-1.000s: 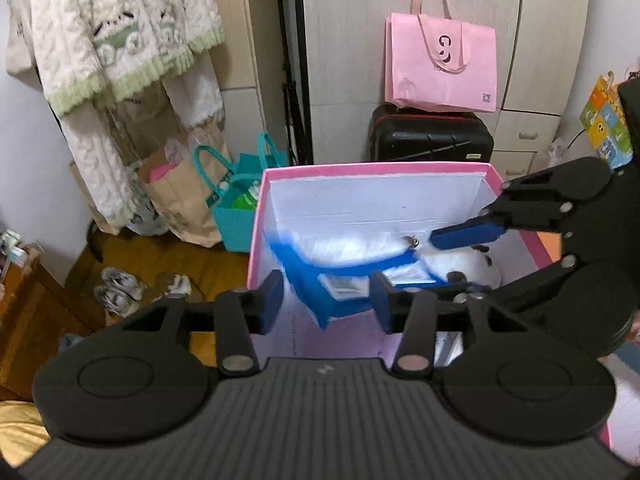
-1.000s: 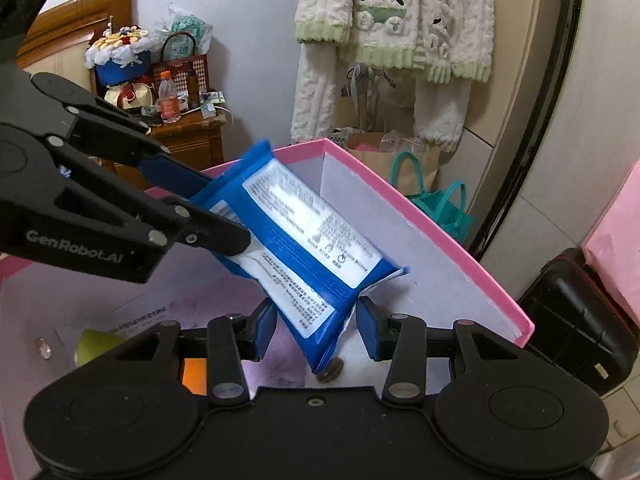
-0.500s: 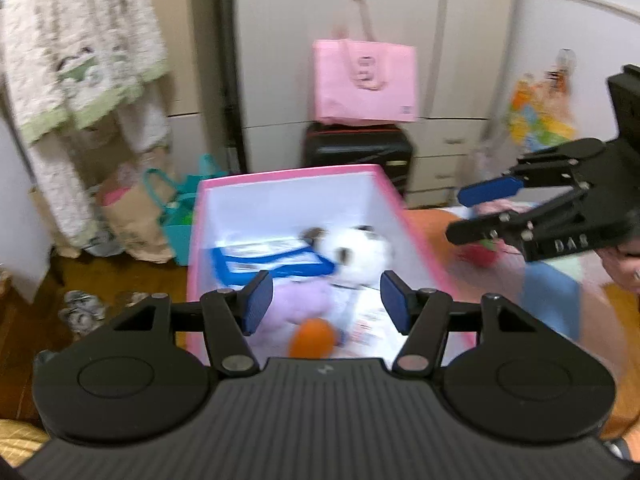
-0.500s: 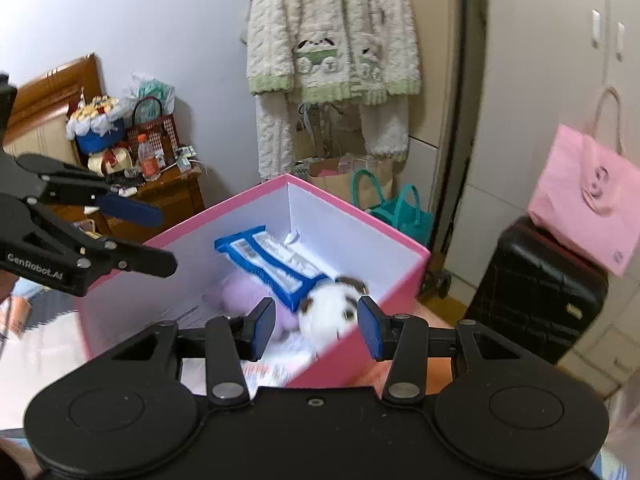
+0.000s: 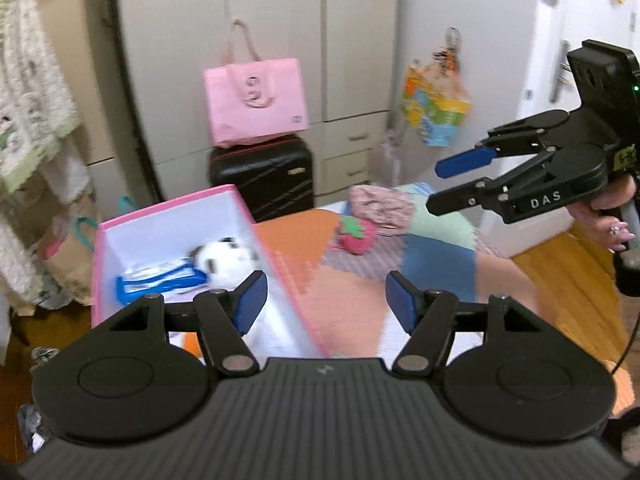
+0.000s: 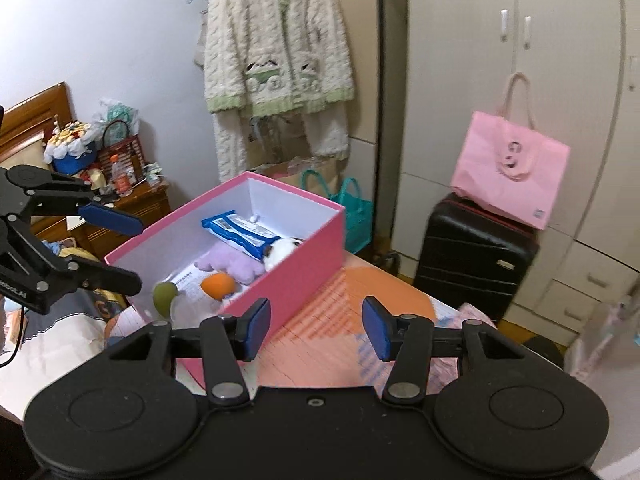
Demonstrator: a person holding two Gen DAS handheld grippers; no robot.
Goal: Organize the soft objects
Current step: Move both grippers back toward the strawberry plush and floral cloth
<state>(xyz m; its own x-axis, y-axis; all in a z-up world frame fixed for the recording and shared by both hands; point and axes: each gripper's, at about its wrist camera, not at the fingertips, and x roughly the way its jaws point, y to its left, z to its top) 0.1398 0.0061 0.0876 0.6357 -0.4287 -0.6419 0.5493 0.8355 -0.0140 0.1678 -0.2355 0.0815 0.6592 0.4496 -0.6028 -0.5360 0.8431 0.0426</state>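
- Waiting on the patchwork mat (image 5: 360, 292), well apart from both grippers, are what I take to be the next soft things: a red strawberry plush (image 5: 357, 233) and, just behind it, a crumpled pink floral cloth (image 5: 382, 206).
- Judging by its look, the strawberry plush is light, squashy and unbreakable; a pinch across its round middle should hold, and the fuzzy cover is unlikely to slip.
- The cloth looks limp and will sag, so gathering a thick fold at its bunched top seems safer than taking an edge.
- The strawberry is rounded, red-pink, with a green star-shaped leaf patch; blur hides finer detail.
- Already inside the pink box (image 6: 296, 256) lie a blue wipes packet (image 6: 240, 232), a white-and-black plush (image 6: 282, 250), a lilac plush (image 6: 232, 262), an orange ball (image 6: 218, 285) and a greenish piece at the near corner.
- The left gripper (image 5: 322, 300) has just been opening; its jaws stand moderately apart with nothing between them.
- The right gripper (image 6: 316, 326) has likewise been opening and is empty, beside the box's near wall.
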